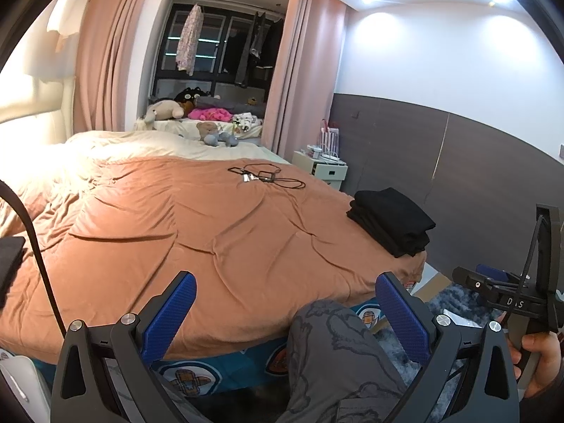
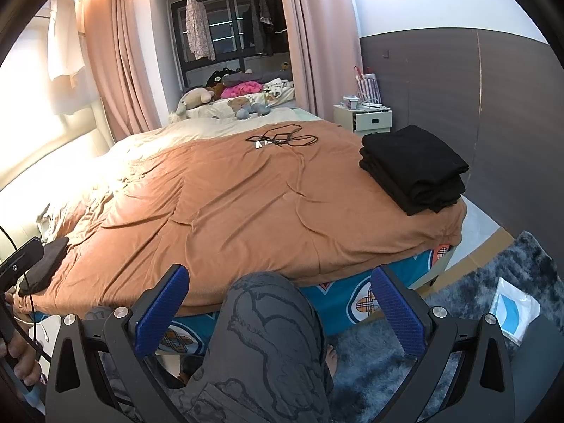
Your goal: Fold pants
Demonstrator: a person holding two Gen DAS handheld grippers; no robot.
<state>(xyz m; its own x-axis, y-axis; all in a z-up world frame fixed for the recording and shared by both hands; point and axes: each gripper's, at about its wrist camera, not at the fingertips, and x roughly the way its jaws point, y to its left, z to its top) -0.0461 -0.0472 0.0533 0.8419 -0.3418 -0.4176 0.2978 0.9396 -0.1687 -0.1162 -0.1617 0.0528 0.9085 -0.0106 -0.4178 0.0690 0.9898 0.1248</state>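
1. Your bed [image 2: 229, 211] lies mostly bare under its orange cover.
2. Folded black pants [image 2: 414, 167] sit stacked at its right corner; folding looks finished.
3. Your left claw [image 1: 285, 312] and right claw [image 2: 280, 305] gape wide, empty.

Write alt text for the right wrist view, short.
Open right tongs hover empty over the person's grey-patterned knee at the edge of a bed with an orange duvet. A folded stack of black pants sits on the bed's right corner, black cables farther back.
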